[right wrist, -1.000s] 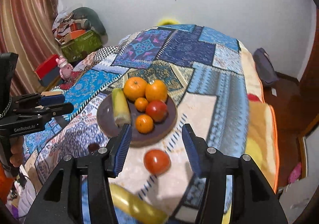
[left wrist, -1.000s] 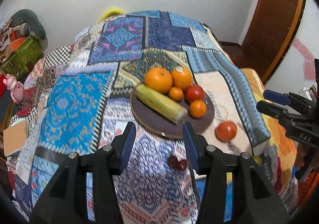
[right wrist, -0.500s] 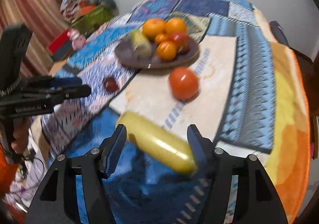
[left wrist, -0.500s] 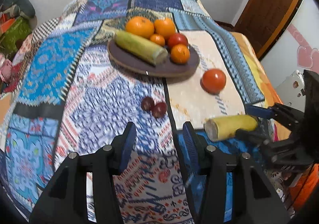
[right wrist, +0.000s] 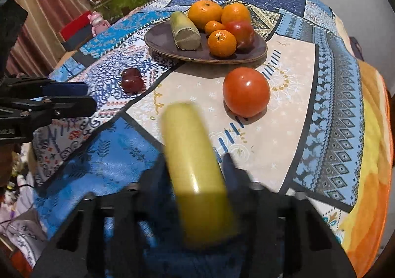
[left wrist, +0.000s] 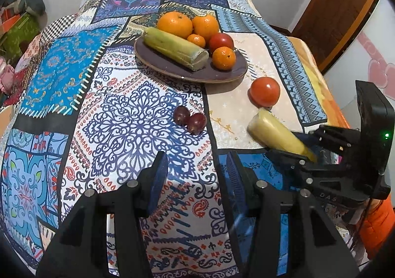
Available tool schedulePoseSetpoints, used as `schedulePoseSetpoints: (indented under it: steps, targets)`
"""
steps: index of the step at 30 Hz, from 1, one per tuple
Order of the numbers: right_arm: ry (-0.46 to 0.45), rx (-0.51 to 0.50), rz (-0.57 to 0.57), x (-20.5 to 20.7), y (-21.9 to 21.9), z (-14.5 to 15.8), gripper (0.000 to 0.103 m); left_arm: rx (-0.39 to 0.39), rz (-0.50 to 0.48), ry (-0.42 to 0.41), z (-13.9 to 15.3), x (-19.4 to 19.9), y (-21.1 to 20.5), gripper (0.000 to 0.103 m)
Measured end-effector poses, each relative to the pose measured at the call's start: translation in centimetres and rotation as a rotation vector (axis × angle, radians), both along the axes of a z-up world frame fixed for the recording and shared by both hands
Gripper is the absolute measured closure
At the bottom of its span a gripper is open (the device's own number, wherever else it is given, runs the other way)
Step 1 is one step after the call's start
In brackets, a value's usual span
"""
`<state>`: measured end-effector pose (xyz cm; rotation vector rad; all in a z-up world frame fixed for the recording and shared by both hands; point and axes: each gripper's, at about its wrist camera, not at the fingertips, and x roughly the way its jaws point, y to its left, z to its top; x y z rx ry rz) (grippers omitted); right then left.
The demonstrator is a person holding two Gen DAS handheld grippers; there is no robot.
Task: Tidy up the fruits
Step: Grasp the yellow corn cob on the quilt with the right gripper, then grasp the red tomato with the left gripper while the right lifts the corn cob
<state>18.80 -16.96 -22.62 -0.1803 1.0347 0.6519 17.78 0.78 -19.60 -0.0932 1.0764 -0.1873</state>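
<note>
— Corn [right wrist: 197, 174] sits between your right gripper [right wrist: 196, 166] fingers, which have just been closing; the pads press its sides, so you are grasping it. It lies near the front edge of the quilt [left wrist: 128, 115], butt end pointing toward the plate [left wrist: 172, 69].

— And my left gripper [left wrist: 195, 174]?

— Released, jaws apart with nothing between them, hanging over the white-and-navy patch by the front edge. Two plums [left wrist: 189, 118] lie just ahead of its fingertips, touching each other.

— Where is the rest of the fruit?

— Your plate stands toward the middle of the quilt. On it: a second corn cob [left wrist: 176, 48] along the left side, two big oranges [left wrist: 175, 24] at the back rim, two small mandarins [left wrist: 223, 58] and a tomato [left wrist: 221, 42] on the right. A loose tomato [right wrist: 245, 91] rests on the cream patch, just beside the plate's right front rim and apart from it, near the tip of the cob you hold.

— Anything blurred?

— Your right fingers [right wrist: 229, 166] and the held cob are smeared in the right wrist view.
</note>
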Motion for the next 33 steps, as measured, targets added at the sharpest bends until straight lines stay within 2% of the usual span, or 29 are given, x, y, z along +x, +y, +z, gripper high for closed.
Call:
schedulePoseSetpoints:
  steps: [8,15,25,33]
  targets:
    - [-0.041,0.072,-0.030,-1.8,-1.1,1.5,0.069,0.001,-0.025,-0.042,1.8,0.7,-1.4,0.054]
    - [-0.106,0.102,-0.121,-0.8,-4.3,4.0,0.069,-0.002,-0.068,-0.059,2.3,2.8,-4.3,0.053]
    - [-0.123,0.103,-0.277,1.6,-9.0,4.2,0.069,0.006,-0.131,-0.008,-0.3,8.0,-9.9,0.052]
    - [-0.108,0.125,-0.316,2.5,-10.2,3.7,0.069,0.044,-0.138,0.043,-3.0,11.6,-12.7,0.052]
